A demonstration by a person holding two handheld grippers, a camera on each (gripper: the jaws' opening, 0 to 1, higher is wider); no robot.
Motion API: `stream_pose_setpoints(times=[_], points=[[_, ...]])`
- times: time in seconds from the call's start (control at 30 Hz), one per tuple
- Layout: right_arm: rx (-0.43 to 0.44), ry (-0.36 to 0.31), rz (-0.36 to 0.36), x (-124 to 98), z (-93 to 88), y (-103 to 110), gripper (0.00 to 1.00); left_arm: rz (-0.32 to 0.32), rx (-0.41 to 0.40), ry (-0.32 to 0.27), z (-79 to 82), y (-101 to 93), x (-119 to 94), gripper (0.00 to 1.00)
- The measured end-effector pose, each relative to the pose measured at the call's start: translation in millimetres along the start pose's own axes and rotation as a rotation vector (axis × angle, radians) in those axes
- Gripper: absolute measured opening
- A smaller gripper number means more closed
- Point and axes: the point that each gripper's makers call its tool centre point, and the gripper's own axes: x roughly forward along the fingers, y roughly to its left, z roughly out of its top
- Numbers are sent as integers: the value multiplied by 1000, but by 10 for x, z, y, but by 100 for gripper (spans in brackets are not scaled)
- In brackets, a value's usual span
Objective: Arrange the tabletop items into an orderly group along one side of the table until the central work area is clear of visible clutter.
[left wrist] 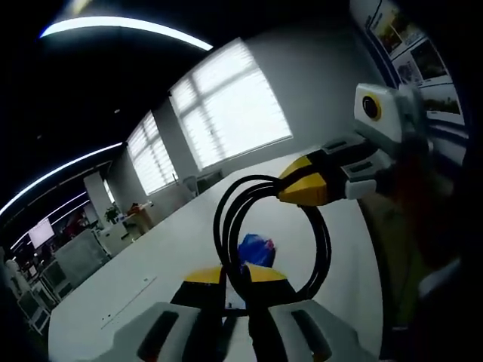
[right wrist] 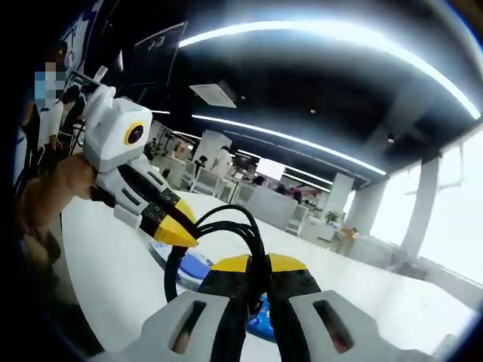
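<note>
A black cable (left wrist: 226,219), coiled into a loop, hangs above the white table (left wrist: 151,264). My left gripper (left wrist: 235,277) is shut on the bottom of the loop, its yellow-tipped jaws pressed together. My right gripper (left wrist: 308,187) comes in from the right and is shut on the top of the loop. In the right gripper view, the right gripper (right wrist: 258,265) clamps the cable (right wrist: 253,226), and the left gripper (right wrist: 175,230) grips it from the left. A blue item (left wrist: 256,249) lies on the table beneath the loop, partly hidden.
The blue and white item (right wrist: 195,265) sits on the table (right wrist: 106,279) under the grippers. A person's hand (right wrist: 53,197) holds the left gripper. Bright windows (left wrist: 226,105) and posters (left wrist: 423,60) line the walls. Office desks (left wrist: 83,253) stand beyond the table's far end.
</note>
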Motion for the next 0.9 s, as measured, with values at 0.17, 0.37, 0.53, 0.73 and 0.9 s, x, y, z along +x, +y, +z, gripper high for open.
stream_pose_setpoints(times=[0.17, 0.37, 0.53, 0.73, 0.9], points=[[5, 29, 8, 30, -114, 31, 4, -3, -14, 22, -116, -28, 58, 7], [22, 62, 23, 76, -265, 82, 4, -9, -24, 58, -272, -74, 110, 7], [33, 94, 34, 109, -415, 125, 4, -9, -34, 87, -410, -118, 164, 7], [66, 160, 49, 166, -728, 219, 4, -14, -53, 147, -690, -201, 281, 7], [86, 181, 56, 211, -851, 234, 4, -18, -73, 165, -803, -205, 346, 7]])
